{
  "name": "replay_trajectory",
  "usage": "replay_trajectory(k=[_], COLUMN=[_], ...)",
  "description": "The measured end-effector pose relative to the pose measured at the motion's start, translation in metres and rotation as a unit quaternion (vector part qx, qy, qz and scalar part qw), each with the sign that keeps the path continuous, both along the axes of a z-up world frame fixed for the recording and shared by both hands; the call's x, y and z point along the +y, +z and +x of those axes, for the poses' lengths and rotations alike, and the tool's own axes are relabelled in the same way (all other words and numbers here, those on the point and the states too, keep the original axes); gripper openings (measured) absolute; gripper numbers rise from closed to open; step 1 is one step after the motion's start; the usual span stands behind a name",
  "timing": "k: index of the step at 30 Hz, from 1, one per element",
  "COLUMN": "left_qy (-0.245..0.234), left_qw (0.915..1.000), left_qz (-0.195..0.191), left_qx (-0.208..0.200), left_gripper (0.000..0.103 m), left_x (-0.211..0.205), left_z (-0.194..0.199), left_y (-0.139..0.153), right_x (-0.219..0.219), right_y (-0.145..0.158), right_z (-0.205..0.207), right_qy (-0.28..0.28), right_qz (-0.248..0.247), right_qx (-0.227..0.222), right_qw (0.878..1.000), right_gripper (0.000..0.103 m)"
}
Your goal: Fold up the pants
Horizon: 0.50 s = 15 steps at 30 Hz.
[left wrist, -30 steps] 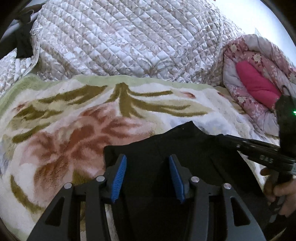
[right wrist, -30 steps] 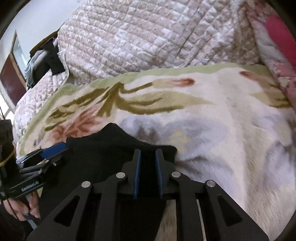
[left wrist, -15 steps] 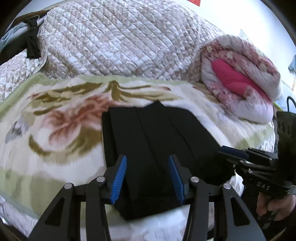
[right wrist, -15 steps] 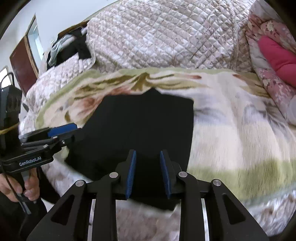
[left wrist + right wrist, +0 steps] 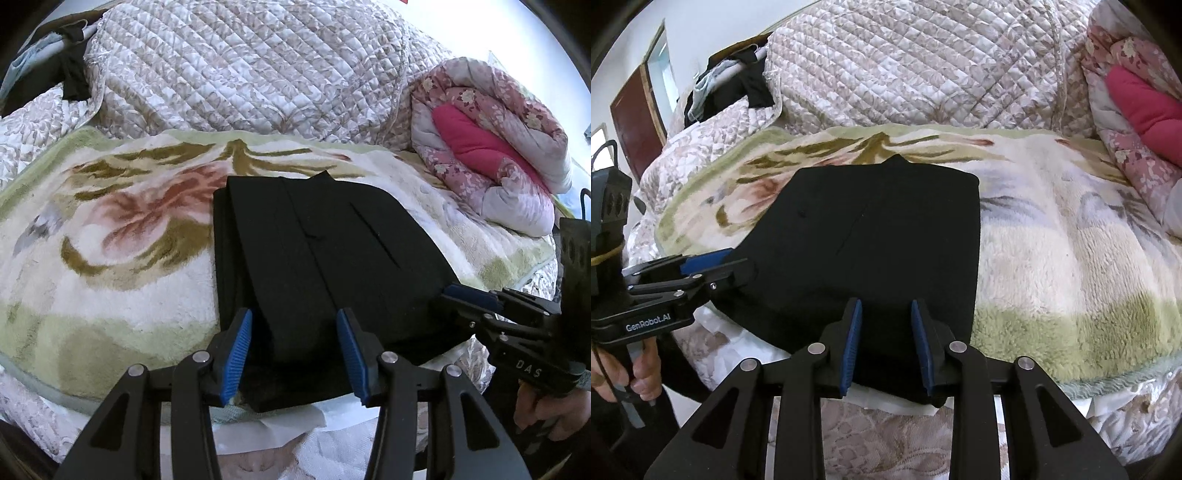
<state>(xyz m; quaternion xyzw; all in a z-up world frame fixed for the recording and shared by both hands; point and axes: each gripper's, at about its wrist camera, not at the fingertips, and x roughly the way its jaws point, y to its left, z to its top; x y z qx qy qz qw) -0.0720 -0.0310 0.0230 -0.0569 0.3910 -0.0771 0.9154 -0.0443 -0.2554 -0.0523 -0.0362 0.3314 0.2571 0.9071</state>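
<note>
- The pants (image 5: 317, 266) lie folded on the blanket (image 5: 110, 258), near edge at the bed's rim, hanging slightly over it.
- My left gripper (image 5: 293, 354) sits jaws apart over that near edge, clamping nothing; I could snag the top layer and undo the fold.
- My right gripper (image 5: 886, 343) has jaws opening astride the near edge, cloth between them but not pinched; if a pad drags as I back off, the stack could slide off the bed.

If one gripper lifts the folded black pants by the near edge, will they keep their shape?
Probably not: the black pants are soft layered cloth and would likely sag and unfold. Pushed, they may drag on the fluffy blanket and bunch up.
</note>
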Motion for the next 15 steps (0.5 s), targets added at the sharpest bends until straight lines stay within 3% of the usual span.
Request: replay_trajectory(k=[12, 15], left_qy=[0.005, 0.003], left_qw=[1.0000, 1.0000], left_qz=[-0.002, 0.001], left_qx=[0.004, 0.000], left_gripper=[0.051, 0.051], left_x=[0.013, 0.015], left_z=[0.029, 0.041], left_y=[0.019, 0.023], right_x=[-0.013, -0.021], right_y=[0.030, 0.035], right_z=[0.039, 0.058], right_qy=[0.005, 0.000], right_qz=[0.029, 0.052], right_qx=[0.024, 0.039], right_qw=[0.999, 0.998], right_gripper=[0.037, 0.050])
